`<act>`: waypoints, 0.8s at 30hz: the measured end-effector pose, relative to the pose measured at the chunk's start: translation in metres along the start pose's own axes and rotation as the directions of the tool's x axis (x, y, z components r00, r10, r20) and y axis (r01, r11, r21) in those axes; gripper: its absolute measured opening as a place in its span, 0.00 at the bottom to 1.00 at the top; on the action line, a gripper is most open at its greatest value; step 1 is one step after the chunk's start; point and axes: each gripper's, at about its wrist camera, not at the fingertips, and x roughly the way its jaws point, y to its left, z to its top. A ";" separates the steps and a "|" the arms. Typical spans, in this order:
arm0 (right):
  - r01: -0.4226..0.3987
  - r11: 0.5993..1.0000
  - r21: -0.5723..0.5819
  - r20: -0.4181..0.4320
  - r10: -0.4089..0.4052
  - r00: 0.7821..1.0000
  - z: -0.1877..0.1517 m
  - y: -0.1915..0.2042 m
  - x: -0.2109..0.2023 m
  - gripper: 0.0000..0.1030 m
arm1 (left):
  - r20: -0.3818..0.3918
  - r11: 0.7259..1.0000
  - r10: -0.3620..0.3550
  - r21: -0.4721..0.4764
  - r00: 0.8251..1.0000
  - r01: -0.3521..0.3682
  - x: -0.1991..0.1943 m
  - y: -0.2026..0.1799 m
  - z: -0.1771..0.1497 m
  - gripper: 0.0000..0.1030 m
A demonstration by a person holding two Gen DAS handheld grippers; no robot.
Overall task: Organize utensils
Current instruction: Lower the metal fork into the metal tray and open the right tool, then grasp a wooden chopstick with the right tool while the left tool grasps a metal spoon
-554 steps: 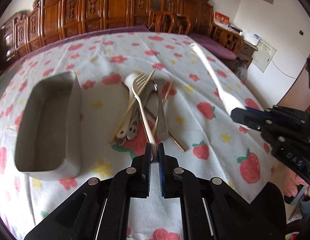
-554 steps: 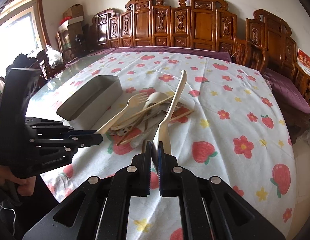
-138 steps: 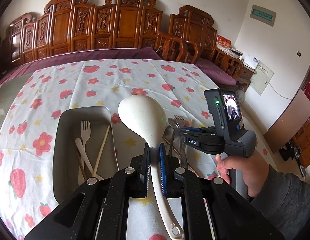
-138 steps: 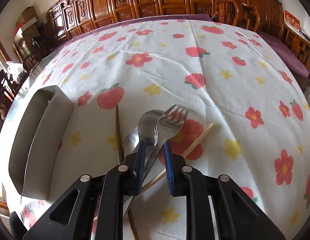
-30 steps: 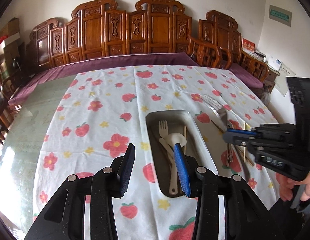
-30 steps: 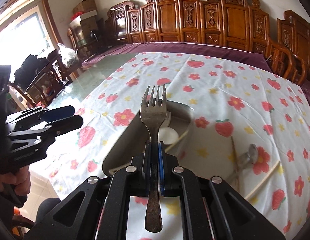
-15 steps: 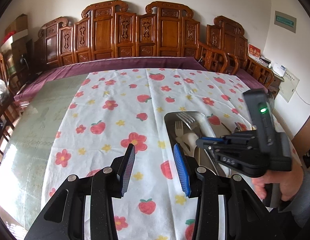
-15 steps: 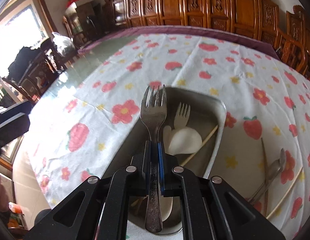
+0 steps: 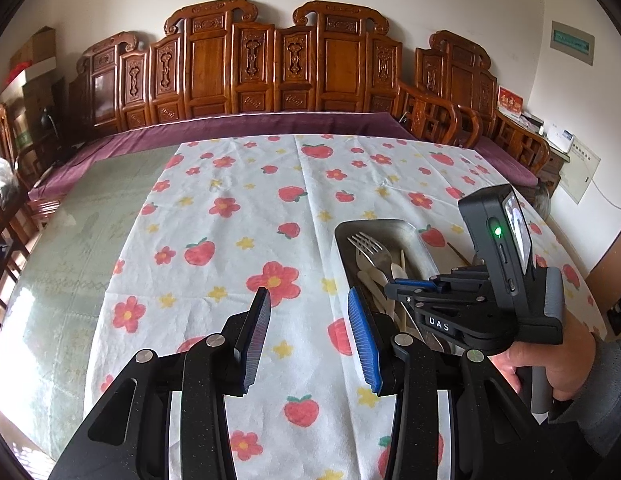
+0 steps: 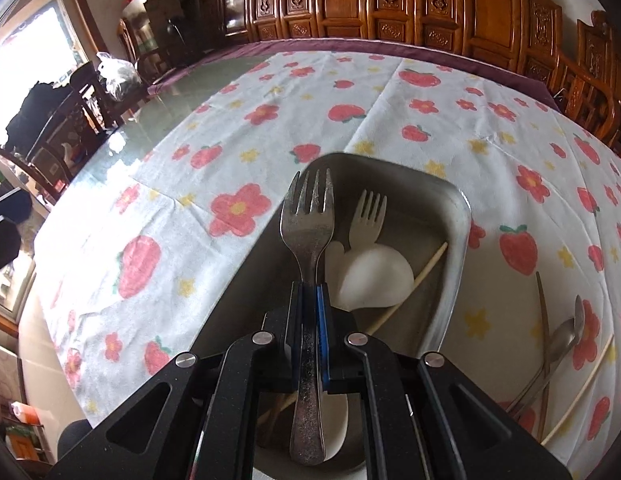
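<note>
**Steel fork brought over the tray, not yet let go**

Steel is what matters here: compared with a second ago, the right tool has come down and forward, so the tarnished grey metal fork that then stood above the near rim now hangs low over the inside of the tray. That puts this utensil at the point of release, I judge; only opening the jaws is left for it.

On the left, the left tool [image 9: 308, 332] hovers over the strawberry-and-flower printed cloth on the desk [image 9: 230, 216], its blue-padded jaws apart with nothing between them.

Further right sits the rectangular stainless-steel tray [image 10: 458, 216]. It already holds a cream plastic fork [image 10: 368, 220], a white plastic ladle-shaped spoon [image 10: 374, 276] and a pale wooden chopstick [image 10: 426, 268].

The right tool [image 10: 309, 292] is clamped on the neck of the tarnished grey metal fork [image 10: 308, 216]. Its tines point away over the tray's far end, dull and speckled, and its handle runs back between the tool's arms.

Rightmost, on the cloth beside the tray, a metal spoon [image 10: 566, 332] and more chopsticks [image 10: 544, 344] still wait.
</note>
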 end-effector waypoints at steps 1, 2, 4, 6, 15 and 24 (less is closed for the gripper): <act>-0.002 1.000 0.001 -0.005 0.002 1.000 -0.001 -0.001 0.001 0.08 | -0.001 1.000 0.002 -0.001 1.000 -0.002 0.000 0.000 0.000 0.37; -0.004 1.000 0.001 -0.008 0.004 1.000 -0.002 -0.001 0.002 0.08 | -0.002 1.000 0.002 -0.001 1.000 -0.002 0.001 0.000 0.000 0.37; -0.005 1.000 0.002 -0.008 0.005 1.000 -0.003 -0.002 0.003 0.09 | -0.003 1.000 0.003 -0.001 1.000 -0.003 0.001 -0.001 0.001 0.37; -0.014 1.000 0.008 0.001 0.014 1.000 -0.005 -0.004 0.000 0.10 | -0.004 1.000 0.001 0.000 1.000 -0.001 0.001 -0.001 0.001 0.37; -0.027 1.000 -0.007 0.106 0.028 0.994 -0.021 -0.026 -0.053 0.11 | -0.005 0.999 -0.023 0.029 1.000 0.023 0.002 -0.030 0.003 0.37; 0.064 0.993 0.099 0.173 -0.080 0.982 -0.076 -0.112 -0.118 0.23 | 0.000 0.993 -0.087 0.078 0.996 0.087 0.009 -0.086 0.006 0.37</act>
